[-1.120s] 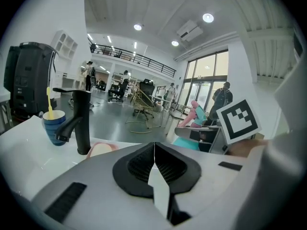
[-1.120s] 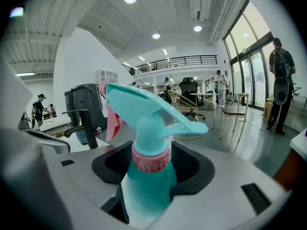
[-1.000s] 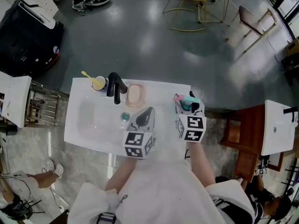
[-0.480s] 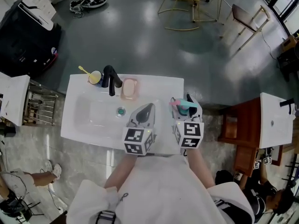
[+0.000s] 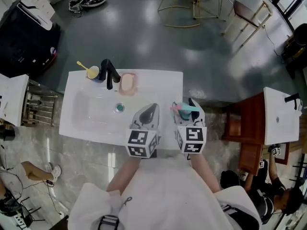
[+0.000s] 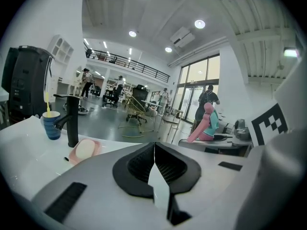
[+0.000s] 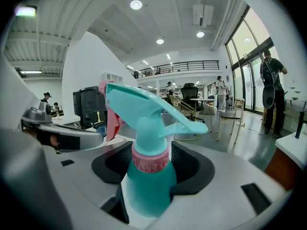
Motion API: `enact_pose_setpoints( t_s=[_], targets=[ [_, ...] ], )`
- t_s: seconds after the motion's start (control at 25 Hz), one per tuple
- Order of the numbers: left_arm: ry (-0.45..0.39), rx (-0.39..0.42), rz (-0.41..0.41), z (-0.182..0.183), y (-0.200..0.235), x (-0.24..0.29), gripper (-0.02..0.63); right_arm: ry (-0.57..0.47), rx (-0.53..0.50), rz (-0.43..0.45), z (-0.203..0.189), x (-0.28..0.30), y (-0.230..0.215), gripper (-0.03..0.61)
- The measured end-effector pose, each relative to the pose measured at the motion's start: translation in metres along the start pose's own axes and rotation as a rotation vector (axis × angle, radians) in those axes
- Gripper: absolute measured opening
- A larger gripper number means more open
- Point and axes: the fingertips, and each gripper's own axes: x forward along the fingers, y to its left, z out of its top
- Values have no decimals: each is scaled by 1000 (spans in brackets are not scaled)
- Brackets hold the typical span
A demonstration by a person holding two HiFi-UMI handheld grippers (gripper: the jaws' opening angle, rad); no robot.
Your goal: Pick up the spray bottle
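Right gripper view, center frame: right gripper (image 7: 147, 176) clamps bottle (image 7: 144, 138) just under its collar. Probably light, slick, rigid plastic, so good spot. Meanwhile left gripper (image 6: 154, 164) sits closed, empty.

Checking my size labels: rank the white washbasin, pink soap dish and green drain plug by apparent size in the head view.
1. White washbasin, by far the largest.
2. Pink soap dish.
3. Green drain plug, the smallest.
All lie at a similar distance from the camera, so the order holds.

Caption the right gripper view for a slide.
Right claw shut on the teal spray bottle just below its pink collar.
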Motion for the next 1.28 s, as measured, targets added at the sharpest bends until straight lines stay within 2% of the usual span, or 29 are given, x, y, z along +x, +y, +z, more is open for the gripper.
enact_pose_setpoints(
  t_s=[0.56,1.28],
  targets=[
    [-27,4,8,-11,-26,-27,26,12,-29,41,-15,-40,18,268],
    [-56,-21,27,-14,-28,-50,26,17,-69,60,-19,-57,33,264]
  ],
)
